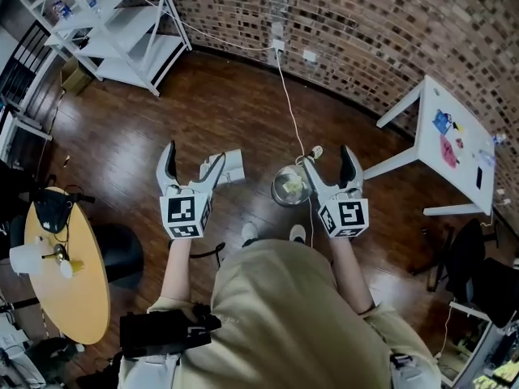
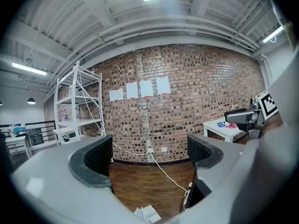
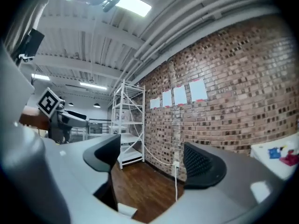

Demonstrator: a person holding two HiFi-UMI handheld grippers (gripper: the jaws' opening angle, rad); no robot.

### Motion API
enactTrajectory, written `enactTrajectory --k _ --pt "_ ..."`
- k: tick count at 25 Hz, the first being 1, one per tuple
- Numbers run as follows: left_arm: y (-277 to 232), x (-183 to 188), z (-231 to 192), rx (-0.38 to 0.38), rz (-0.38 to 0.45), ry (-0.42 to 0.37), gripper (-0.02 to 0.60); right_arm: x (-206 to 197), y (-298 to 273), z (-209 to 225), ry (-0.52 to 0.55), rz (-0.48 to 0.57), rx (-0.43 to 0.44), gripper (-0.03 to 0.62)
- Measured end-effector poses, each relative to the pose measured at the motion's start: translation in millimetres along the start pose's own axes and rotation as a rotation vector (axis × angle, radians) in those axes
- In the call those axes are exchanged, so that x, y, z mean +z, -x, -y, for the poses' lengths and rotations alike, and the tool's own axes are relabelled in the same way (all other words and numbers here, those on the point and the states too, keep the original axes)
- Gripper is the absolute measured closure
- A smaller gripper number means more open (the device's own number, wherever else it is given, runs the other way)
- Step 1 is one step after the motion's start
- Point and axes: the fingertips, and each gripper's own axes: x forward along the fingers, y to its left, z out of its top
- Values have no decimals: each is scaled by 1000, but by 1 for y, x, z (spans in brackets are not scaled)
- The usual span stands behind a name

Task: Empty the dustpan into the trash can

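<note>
Hovering left tool (image 1: 195, 157) wide, empty | right tool (image 1: 329, 157) parted, empty | dustpan (image 1: 232, 167) on floor below, nearer left tool | trash can (image 1: 289, 186) between tools, nearer right

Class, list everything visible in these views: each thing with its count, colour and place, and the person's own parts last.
Dustpan: one, white, on the floor.
Trash can: one, silvery, on the floor right of the dustpan.
Shelf rack: one, white, by the brick wall.
Table: one, white, far right.
Round table: one, yellow, far left.
Cable: one, white, running from the wall.
Left gripper: one, grey, jaws open, empty.
Right gripper: one, grey, jaws open, empty.
</note>
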Motion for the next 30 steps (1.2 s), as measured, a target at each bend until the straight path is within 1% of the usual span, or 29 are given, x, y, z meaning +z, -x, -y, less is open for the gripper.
enactTrajectory --k 3,5,7,9,11,13,15,17,19,21,22,23,24,26,28,30 --pt "1 4 12 -51 21 18 97 14 10 -2 116 18 -105 149" --pt "1 5 14 -75 32 23 97 19 14 -10 161 12 -139 134" --pt "-2 1 18 -80 49 -23 98 23 18 -15 164 5 -153 132" --pt "-5 -6 35 -104 49 -75 97 28 29 -15 133 10 -178 132" --pt "-6 -10 62 -154 39 -82 98 34 50 -11 123 19 -206 131" --pt "3 -11 89 -181 38 -68 102 36 73 -9 166 20 -215 131" --pt "15 -9 109 -174 50 -50 120 31 94 -5 177 23 -204 131" --pt "26 -9 127 -149 55 -33 128 23 116 2 145 31 -176 131" --pt "39 -11 143 -122 41 -13 131 10 142 4 116 25 -147 131" --pt "52 -13 160 -95 12 52 162 -9 169 6 68 7 -128 131" --pt "59 -12 172 -82 2 89 164 -17 183 10 40 -3 -121 131" --pt "65 -11 186 -67 0 108 164 -24 197 18 13 -10 -115 131" --pt "72 -9 201 -52 0 104 170 -28 209 25 -13 -17 -112 131" --pt "88 -7 227 -33 -7 64 175 -28 229 36 -60 -13 -108 131" --pt "105 -3 241 -22 -14 42 175 -17 241 38 -77 14 -93 131" --pt "120 2 246 -15 -12 39 175 1 247 35 -74 50 -76 131"
